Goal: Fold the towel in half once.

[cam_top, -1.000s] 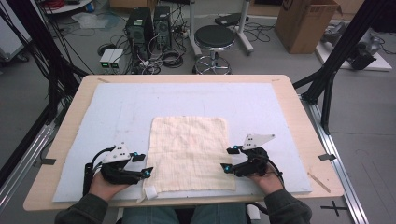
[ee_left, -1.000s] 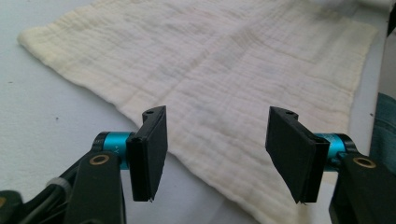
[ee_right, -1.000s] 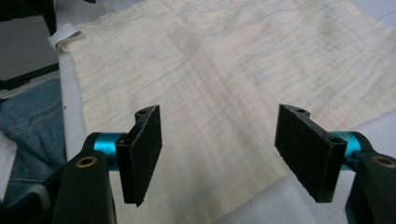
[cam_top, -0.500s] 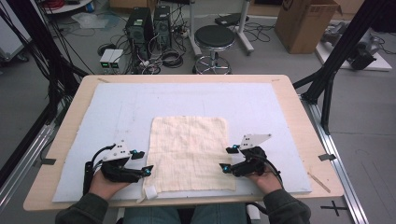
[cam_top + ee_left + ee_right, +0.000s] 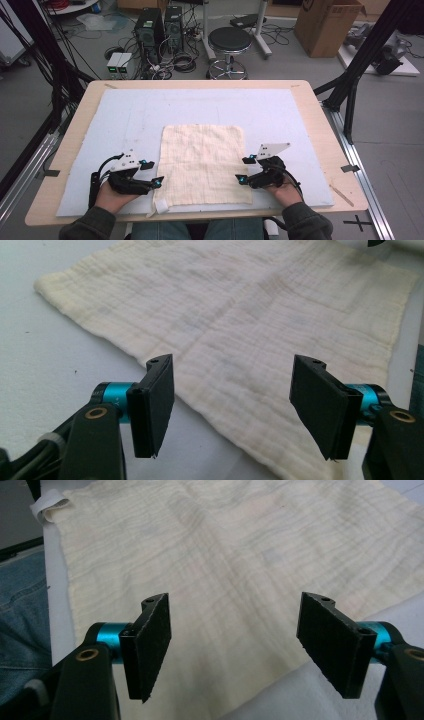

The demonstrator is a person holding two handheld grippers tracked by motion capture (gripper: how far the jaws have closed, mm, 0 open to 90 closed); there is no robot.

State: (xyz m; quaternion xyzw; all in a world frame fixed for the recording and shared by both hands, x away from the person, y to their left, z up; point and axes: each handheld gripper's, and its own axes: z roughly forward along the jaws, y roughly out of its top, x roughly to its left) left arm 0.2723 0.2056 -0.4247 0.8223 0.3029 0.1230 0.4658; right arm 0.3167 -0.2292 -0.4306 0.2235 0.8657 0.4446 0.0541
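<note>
A cream cloth [image 5: 205, 165] lies flat and spread out on the pale blue mat [image 5: 125, 120] that covers the wooden table [image 5: 320, 125], set toward the person's side and roughly midway between the two hands; its weave shows faint crossing fold lines, and its near left corner [image 5: 159, 204] is curled over at the table's front edge. The left gripper [image 5: 152, 172] rests on the mat just beside the cloth's left edge, its jaws pointing toward the cloth; in the left gripper view the left gripper [image 5: 232, 402] has its jaws spread wide with nothing between them (they have just been opening), and the cloth's edge runs across the mat below the gap. The right gripper [image 5: 244, 170] sits at the cloth's right edge, likewise aimed inward; in the right gripper view the right gripper [image 5: 235, 640] has its jaws spread apart above the cloth, pinching nothing, with the person's denim-clad leg [image 5: 22, 610] at the left. Beyond the table stand a black stool [image 5: 229, 40], computer towers [image 5: 160, 25] with tangled cables, and a cardboard box [image 5: 327, 25] on the grey floor.
</note>
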